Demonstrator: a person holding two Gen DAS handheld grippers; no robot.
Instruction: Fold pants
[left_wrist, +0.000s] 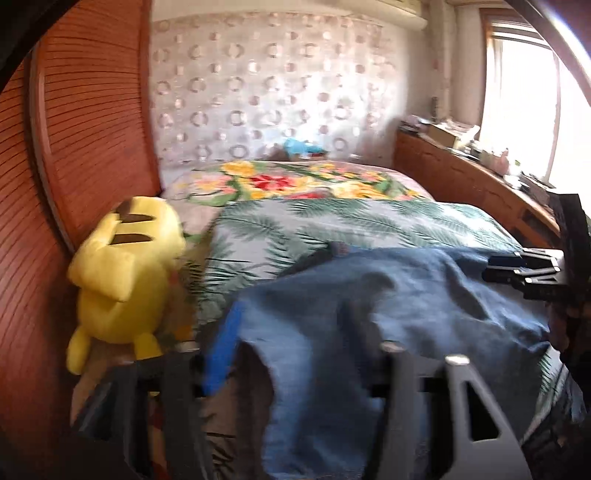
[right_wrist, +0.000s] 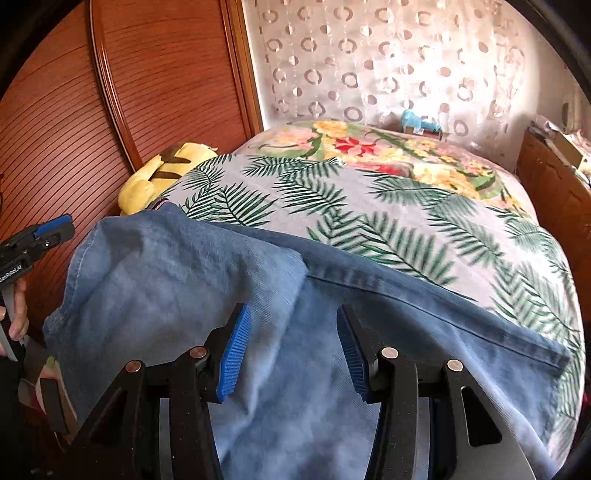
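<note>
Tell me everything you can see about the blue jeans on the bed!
The jeans are faded blue denim with darker stitched seams, soft and wrinkly. They lie spread across the leaf-print bedspread at its near edge, hanging over towards the camera. One part is folded back over the rest, making a loose flap on the left. The right tool is open above them. The left tool is blurred, with denim draped over it.

Far half of the bed lies bare ahead of us; passage open there. Near half taken up by the pants. Yellow plush toy blocks our left edge, wedged against the wooden wardrobe. Wooden dresser bounds the right.
</note>
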